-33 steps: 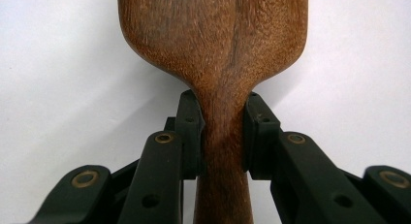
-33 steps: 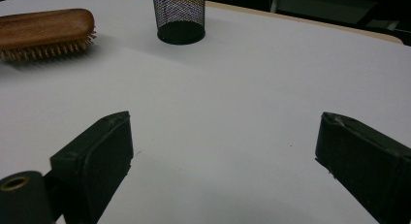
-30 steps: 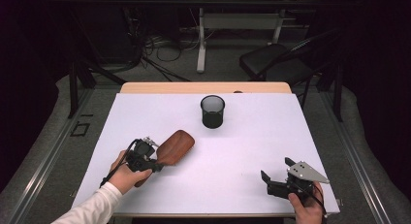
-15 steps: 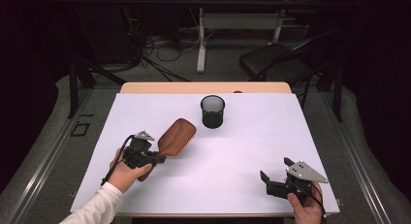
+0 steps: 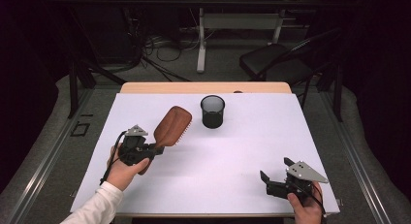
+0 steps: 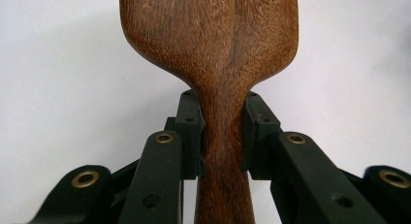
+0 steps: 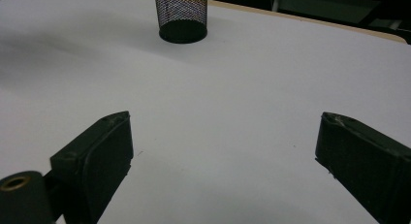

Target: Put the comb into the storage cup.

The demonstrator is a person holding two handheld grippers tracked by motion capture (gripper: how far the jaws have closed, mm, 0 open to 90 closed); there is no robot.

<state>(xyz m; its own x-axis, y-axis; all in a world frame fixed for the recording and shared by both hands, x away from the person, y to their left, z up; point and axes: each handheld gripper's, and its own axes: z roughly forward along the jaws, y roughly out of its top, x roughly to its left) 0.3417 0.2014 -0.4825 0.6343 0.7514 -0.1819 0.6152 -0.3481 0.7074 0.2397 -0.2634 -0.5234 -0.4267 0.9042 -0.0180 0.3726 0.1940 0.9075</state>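
Observation:
A brown wooden hairbrush (image 5: pixel 172 125) is held off the white table (image 5: pixel 242 151) at the left, its head tilted up toward the black mesh cup (image 5: pixel 212 111). My left gripper (image 5: pixel 153 149) is shut on the brush's handle (image 6: pixel 223 151); in the left gripper view both pads press the narrow neck just below the wide head (image 6: pixel 208 35). My right gripper (image 5: pixel 275 168) rests near the front right corner, open and with nothing in it. In the right gripper view its two fingers (image 7: pixel 97 156) stand far apart over bare table, with the mesh cup (image 7: pixel 182 15) far ahead.
The mesh cup stands upright at the back middle of the table. A wooden strip (image 5: pixel 203 87) edges the far side. Beyond it are a dark chair (image 5: pixel 276 59), a desk leg (image 5: pixel 199 44) and floor cables (image 5: pixel 160 44).
My left gripper has lifted the hairbrush off the table and carried it up and a little away, tilting its head upward. The right gripper has stayed put.

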